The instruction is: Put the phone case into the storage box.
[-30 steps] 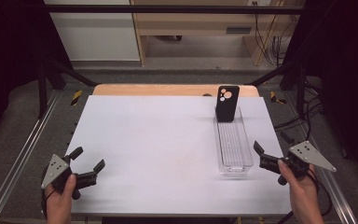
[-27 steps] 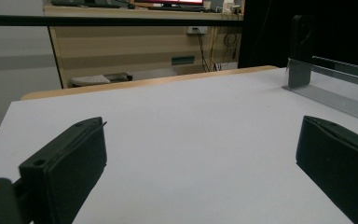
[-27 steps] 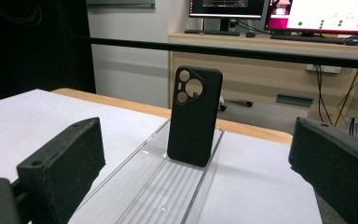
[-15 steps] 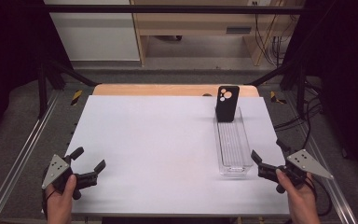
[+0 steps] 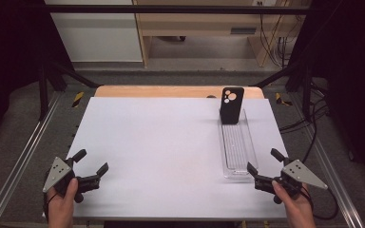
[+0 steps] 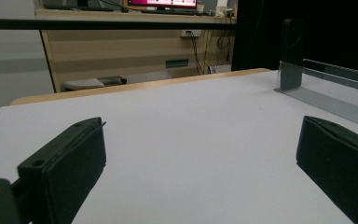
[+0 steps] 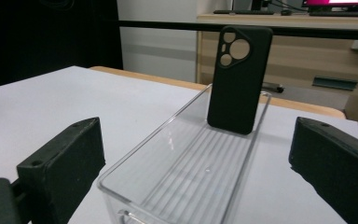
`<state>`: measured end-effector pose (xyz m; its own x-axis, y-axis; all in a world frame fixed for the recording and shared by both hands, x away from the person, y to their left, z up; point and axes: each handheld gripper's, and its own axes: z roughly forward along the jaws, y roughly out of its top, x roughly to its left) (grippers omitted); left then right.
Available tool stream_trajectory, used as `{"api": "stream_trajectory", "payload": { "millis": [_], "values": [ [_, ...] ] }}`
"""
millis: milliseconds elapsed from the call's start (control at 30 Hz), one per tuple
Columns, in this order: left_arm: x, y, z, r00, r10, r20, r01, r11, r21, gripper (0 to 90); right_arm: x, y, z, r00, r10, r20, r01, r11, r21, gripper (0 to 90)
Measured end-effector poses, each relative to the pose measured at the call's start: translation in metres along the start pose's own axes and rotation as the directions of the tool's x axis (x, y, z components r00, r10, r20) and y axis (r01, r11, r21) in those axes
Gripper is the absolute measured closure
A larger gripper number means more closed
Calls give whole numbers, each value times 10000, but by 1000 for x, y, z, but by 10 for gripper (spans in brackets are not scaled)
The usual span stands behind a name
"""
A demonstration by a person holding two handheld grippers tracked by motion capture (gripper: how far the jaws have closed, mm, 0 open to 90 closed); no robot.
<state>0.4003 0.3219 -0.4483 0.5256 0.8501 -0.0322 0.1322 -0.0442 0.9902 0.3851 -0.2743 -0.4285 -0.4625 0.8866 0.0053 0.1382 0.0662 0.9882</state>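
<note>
High view: white table (image 5: pixel 171 142), wooden far edge, dark surroundings.

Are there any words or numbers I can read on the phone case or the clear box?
None: the black phone case and the clear plastic tray carry no readable words or numbers.
The monitor behind the table glows pink, too blurred to read.

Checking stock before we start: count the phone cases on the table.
1. A black phone case stands upright at the far end of the clear tray, on the table's right side, ahead of the right gripper.
</note>
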Motion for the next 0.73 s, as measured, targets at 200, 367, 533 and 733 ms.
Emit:
{"api": "stream_trajectory", "payload": {
  "millis": [200, 367, 533, 733],
  "values": [
    [-3, 1, 0, 9997, -11, 224, 14, 9999, -110, 15, 8, -3, 5, 9994, -52, -341, 51, 10000, -33, 34],
    [-5, 2, 0, 9994, 10, 359, -8, 10000, -50, 14, 12, -4, 10, 9990, -20, -446, 18, 10000, -45, 34],
    [-8, 2, -1, 9990, -23, 455, 18, 9999, 111, 14, 15, -4, 25, 9986, 34, -519, -33, 10000, 11, 34],
    [-10, 1, -1, 9988, 16, 499, -25, 9998, 177, 14, 21, -1, 41, 9992, 156, -372, -150, 9997, 172, 33]
  ]
}}
